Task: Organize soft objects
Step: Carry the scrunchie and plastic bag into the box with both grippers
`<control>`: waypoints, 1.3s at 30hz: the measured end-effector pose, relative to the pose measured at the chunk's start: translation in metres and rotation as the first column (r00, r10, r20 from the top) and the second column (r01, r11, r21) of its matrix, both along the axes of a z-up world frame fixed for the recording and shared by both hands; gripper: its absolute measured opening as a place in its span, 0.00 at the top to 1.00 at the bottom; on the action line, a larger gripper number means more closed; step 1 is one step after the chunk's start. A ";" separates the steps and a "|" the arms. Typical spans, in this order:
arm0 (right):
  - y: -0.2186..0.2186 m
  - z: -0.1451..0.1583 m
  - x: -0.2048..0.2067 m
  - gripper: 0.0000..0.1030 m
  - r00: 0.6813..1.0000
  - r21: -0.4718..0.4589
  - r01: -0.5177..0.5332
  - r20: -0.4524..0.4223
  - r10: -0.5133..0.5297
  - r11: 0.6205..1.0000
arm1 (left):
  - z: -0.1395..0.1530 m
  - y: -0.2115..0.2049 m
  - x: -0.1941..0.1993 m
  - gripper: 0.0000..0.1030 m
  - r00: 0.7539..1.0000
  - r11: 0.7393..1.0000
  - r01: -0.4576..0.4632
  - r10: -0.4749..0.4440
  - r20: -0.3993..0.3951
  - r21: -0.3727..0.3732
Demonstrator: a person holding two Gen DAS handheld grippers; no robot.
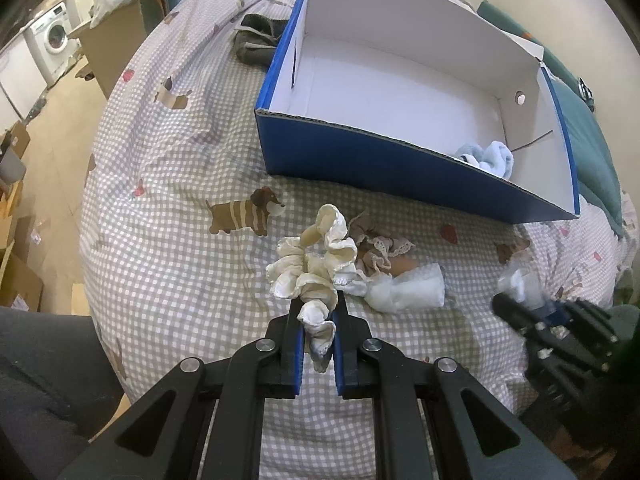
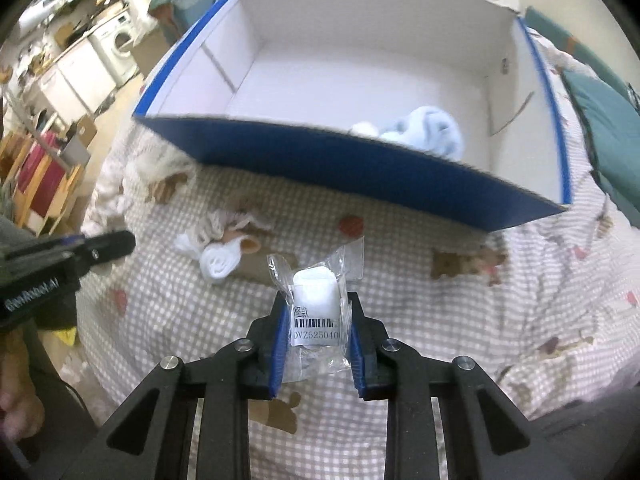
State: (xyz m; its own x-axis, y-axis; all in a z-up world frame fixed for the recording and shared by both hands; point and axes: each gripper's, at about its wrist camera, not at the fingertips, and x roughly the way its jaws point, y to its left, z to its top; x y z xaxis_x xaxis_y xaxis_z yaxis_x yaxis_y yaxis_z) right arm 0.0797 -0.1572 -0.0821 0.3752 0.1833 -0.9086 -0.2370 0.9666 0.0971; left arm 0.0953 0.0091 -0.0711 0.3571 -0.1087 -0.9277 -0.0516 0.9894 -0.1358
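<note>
My left gripper [image 1: 318, 304] is shut on a cream ruffled scrunchie [image 1: 316, 268] just above the checked bedspread. My right gripper [image 2: 316, 300] is shut on a clear plastic packet with a white soft item and a barcode label [image 2: 316, 300], held above the bed in front of the blue box [image 2: 340, 160]. The box [image 1: 360, 160] is open, white inside, and holds a light blue sock [image 1: 492, 158], also seen in the right wrist view [image 2: 424, 128]. A white sock [image 1: 408, 290] and a beige lace piece [image 1: 380, 248] lie on the bed beside the scrunchie.
A dark grey cloth [image 1: 256, 42] lies left of the box's far end. A teal pillow [image 1: 592, 152] lies right of the box. The bed edge drops at left to a floor with cardboard boxes and a washing machine [image 1: 52, 36].
</note>
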 end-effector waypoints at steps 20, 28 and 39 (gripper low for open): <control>-0.028 0.070 0.042 0.73 0.983 0.058 0.054 0.172 -0.063 0.997 | 0.061 -0.009 0.049 0.90 0.990 1.000 0.015 -0.017 0.142 0.020; -0.028 0.082 0.084 0.73 0.971 0.075 0.045 0.231 -0.061 0.996 | 0.085 -0.026 0.096 0.90 0.980 0.997 0.061 -0.070 0.188 0.053; -0.027 0.045 0.133 0.73 0.967 0.084 0.046 0.245 -0.066 0.995 | 0.038 -0.038 0.139 0.90 0.980 0.991 0.092 -0.107 0.166 0.095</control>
State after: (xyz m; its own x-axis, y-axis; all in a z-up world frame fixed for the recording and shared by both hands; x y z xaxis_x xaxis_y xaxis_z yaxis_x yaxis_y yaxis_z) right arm 0.2127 -0.1840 -0.0373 0.5979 0.2214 -0.7704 -0.2086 0.9710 0.1172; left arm 0.2346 -0.0288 -0.0329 0.5018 -0.0739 -0.8618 0.0639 0.9968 -0.0483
